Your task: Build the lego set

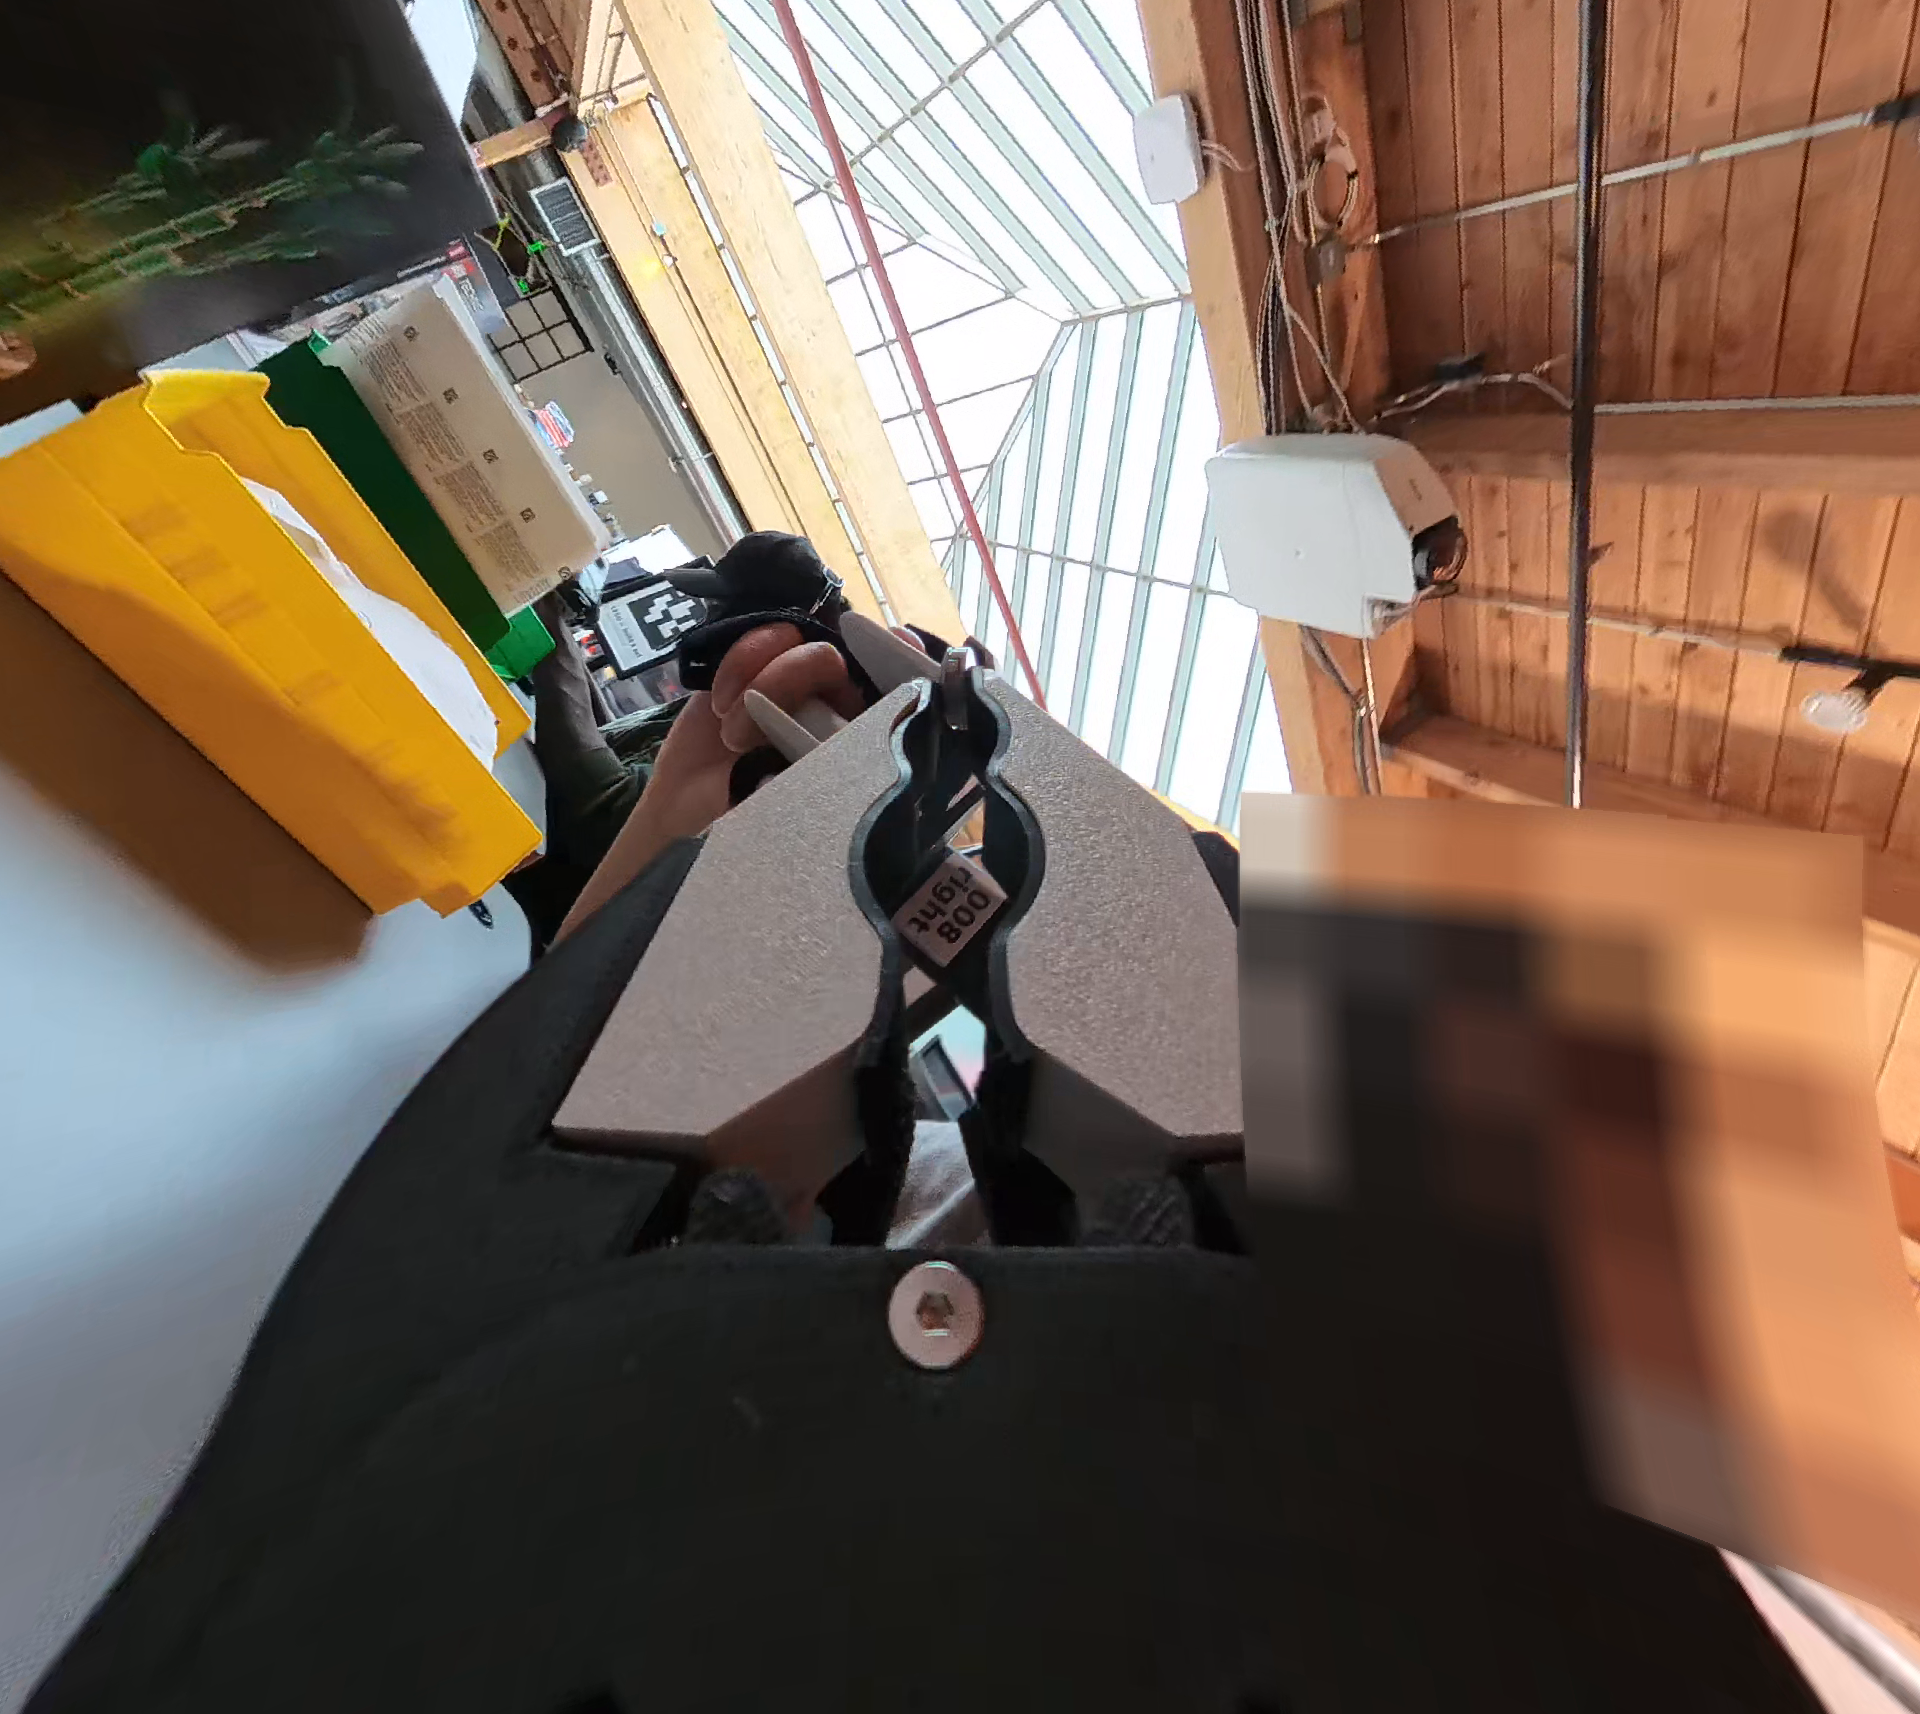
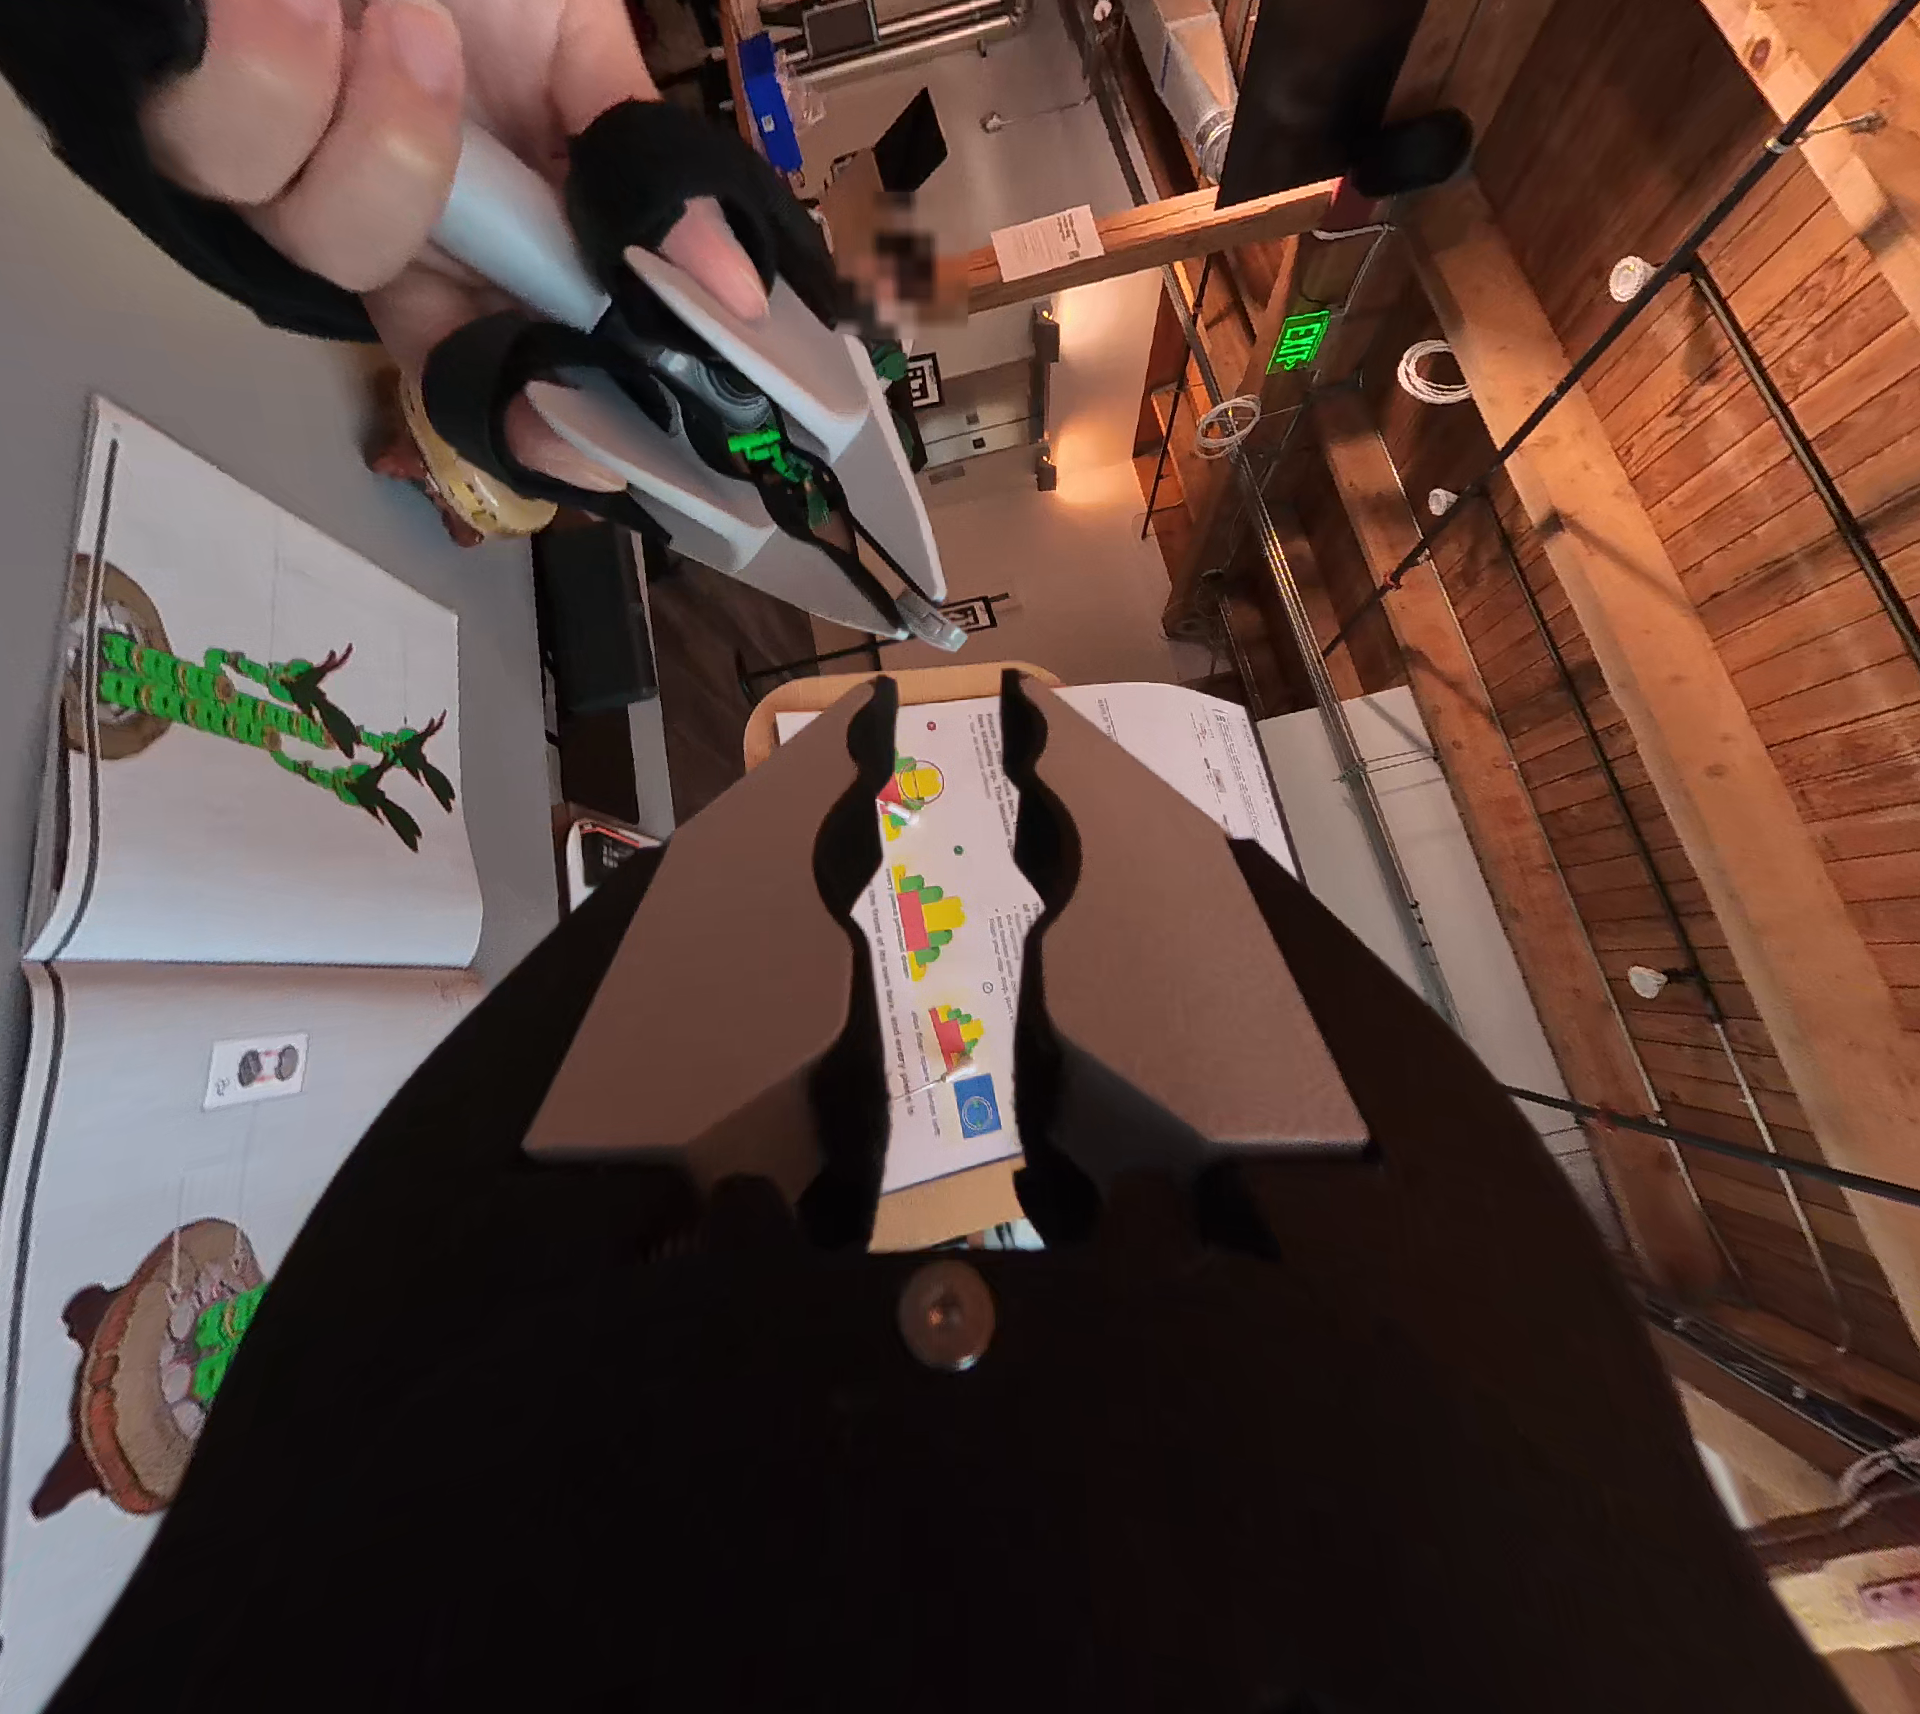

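Note:
My left gripper (image 1: 954, 700) is shut on a small grey Lego piece (image 1: 964, 665) pinched at its tips. The right wrist view shows the same left gripper (image 2: 923, 617) held by a gloved hand (image 2: 312, 54), with the grey piece (image 2: 940, 628) at its tips. My right gripper (image 2: 948, 693) is open and empty, its tips just below the grey piece and a small gap apart from it. A brown and tan Lego pot base (image 2: 457, 485) stands on the table behind the hand. Green Lego parts (image 2: 769, 454) show through the left gripper's frame.
An open instruction booklet (image 2: 260, 833) lies on the table at left. A printed sheet on a clipboard (image 2: 1164, 750) lies beyond my right fingers. A yellow bin (image 1: 260, 625), a green bin (image 1: 364, 438) and the black set box (image 1: 208, 54) stand on the white table (image 1: 156, 1197). My left and right fingertips are right by each other.

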Action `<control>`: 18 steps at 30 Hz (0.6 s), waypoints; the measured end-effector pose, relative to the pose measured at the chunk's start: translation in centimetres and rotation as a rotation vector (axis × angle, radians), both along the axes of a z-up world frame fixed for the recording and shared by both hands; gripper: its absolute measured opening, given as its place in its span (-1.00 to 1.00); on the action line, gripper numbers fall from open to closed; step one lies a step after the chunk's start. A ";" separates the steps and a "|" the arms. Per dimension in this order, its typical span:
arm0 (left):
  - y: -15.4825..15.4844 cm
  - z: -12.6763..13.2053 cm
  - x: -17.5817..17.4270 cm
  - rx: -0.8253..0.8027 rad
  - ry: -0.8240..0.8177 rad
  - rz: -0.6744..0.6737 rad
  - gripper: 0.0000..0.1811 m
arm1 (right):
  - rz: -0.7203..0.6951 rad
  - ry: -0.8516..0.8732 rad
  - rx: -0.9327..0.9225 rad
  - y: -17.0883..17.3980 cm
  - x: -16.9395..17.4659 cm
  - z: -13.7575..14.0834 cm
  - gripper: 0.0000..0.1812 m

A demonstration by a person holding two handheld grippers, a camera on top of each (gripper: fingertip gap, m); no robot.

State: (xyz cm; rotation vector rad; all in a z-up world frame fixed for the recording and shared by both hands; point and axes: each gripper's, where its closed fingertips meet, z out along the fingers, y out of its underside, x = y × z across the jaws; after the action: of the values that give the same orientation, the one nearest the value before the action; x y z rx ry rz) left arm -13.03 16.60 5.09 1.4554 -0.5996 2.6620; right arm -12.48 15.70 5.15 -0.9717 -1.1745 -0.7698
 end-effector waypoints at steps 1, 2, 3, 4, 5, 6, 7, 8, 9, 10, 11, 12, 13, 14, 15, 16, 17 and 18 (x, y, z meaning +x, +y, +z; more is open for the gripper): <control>0.1 -0.2 0.1 -0.022 0.007 -0.004 -0.99 | -0.006 -0.016 0.001 0.1 0.0 -0.3 -0.80; 0.2 -0.5 0.3 -0.036 0.017 -0.003 -0.98 | -0.008 -0.032 -0.001 0.2 0.0 -0.5 -0.81; 0.3 -0.8 0.5 -0.045 0.029 -0.002 -0.98 | -0.014 -0.043 0.004 0.3 -0.1 -0.7 -0.81; 0.3 -1.0 0.6 -0.055 0.036 -0.003 -0.98 | -0.019 -0.054 0.005 0.5 -0.1 -0.8 -0.81; 0.4 -1.1 0.7 -0.069 0.039 -0.005 -0.98 | -0.024 -0.067 -0.003 0.6 -0.1 -1.1 -0.81; 0.4 -1.3 0.8 -0.084 0.042 -0.009 -0.98 | -0.033 -0.078 -0.013 0.8 0.0 -1.5 -0.81; 0.4 -1.4 0.9 -0.092 0.048 -0.013 -0.98 | -0.040 -0.086 -0.014 0.9 0.0 -1.6 -0.81; 0.4 -1.6 1.1 -0.096 0.055 -0.016 -0.98 | -0.041 -0.089 -0.007 1.0 0.0 -1.7 -0.82; 0.3 -1.8 1.2 -0.096 0.063 -0.016 -0.99 | -0.041 -0.092 -0.004 1.1 -0.1 -1.7 -0.83; 0.3 -2.0 1.3 -0.095 0.068 -0.016 -0.99 | -0.044 -0.095 -0.010 1.2 -0.1 -1.9 -0.83; 0.3 -2.0 1.4 -0.100 0.069 -0.017 -0.99 | -0.046 -0.102 -0.014 1.2 -0.1 -2.0 -0.87; 0.3 -2.1 1.4 -0.107 0.069 -0.021 -0.99 | -0.048 -0.110 -0.013 1.2 -0.1 -2.1 -0.88; 0.3 -2.1 1.4 -0.110 0.070 -0.023 -0.98 | -0.050 -0.115 -0.015 1.3 0.0 -2.2 -0.89; 0.3 -2.2 1.4 -0.109 0.073 -0.021 -0.98 | -0.055 -0.112 -0.023 1.3 0.0 -2.3 -0.89; 0.4 -2.2 1.4 -0.109 0.076 -0.019 -0.98 | -0.056 -0.107 -0.033 1.4 0.1 -2.3 -0.90; 0.4 -2.3 1.5 -0.111 0.078 -0.020 -0.98 | -0.057 -0.101 -0.044 1.4 0.1 -2.4 -0.90; 0.3 -2.3 1.5 -0.111 0.078 -0.023 -0.97 | -0.056 -0.091 -0.059 1.4 0.2 -2.4 -0.91; 0.3 -2.3 1.5 -0.107 0.078 -0.026 -0.96 | -0.054 -0.080 -0.080 1.4 0.2 -2.5 -0.93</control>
State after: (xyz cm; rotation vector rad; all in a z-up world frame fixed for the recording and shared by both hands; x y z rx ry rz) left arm -11.54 16.91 2.81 1.5030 -0.4586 2.5612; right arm -12.23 17.06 2.63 -1.0507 -1.2604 -0.8159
